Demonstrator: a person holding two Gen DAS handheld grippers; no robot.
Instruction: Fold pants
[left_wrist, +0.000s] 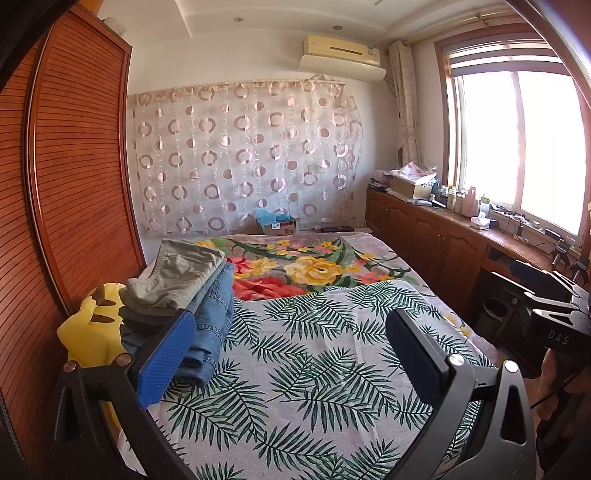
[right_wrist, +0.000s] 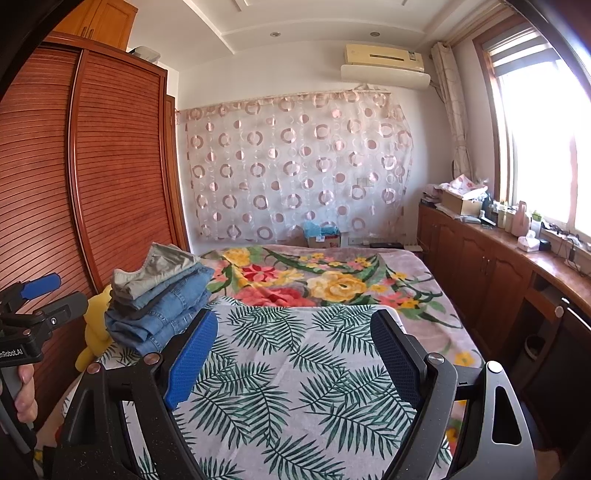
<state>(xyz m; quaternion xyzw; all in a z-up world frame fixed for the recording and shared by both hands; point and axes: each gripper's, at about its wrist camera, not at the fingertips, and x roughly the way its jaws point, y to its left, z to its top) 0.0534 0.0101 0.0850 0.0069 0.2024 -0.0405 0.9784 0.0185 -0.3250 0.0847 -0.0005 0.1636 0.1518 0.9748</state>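
Reading "DAS" in pale letters on the black body of the right gripper (left_wrist: 550, 295) at the right edge of the left wrist view, and a partly cut "…nRobot.AI" on the left gripper (right_wrist: 40, 295) at the left edge of the right wrist view; not making out the print on the cardboard box (right_wrist: 324, 240) beyond the far edge of the bed. Lying folded in a stack (left_wrist: 184, 291) near the left edge of the bed (left_wrist: 369, 258), beside the wardrobe: olive-grey pants (left_wrist: 177, 273) on top, blue jeans (left_wrist: 210, 325) beneath, with something dark sandwiched between. Running lengthwise toward the far end of the bed, the grey waistband end facing the cameras. Leaning against the near left side of the stack, a yellow plush toy (left_wrist: 88, 332). Hovering above the near part of the bed, both grippers holding nothing, fingers spread wide apart, blue pads (left_wrist: 166, 358) on the left one and blue pads (right_wrist: 192, 358) on the right one framing a palm-leaf printed cloth (left_wrist: 314, 369) spread flat over the near half of a floral blanket (left_wrist: 314, 269). Gripping each handle, a bare hand (right_wrist: 22, 391). Standing around the bed: a slatted wooden wardrobe (left_wrist: 74, 166) on the left, a circle-patterned curtain (left_wrist: 240, 155) pinned across the far wall under an air conditioner (left_wrist: 341, 55), low wooden cabinets (left_wrist: 436, 236) cluttered with bottles and boxes along the right wall, a bright window (left_wrist: 517, 147) above.
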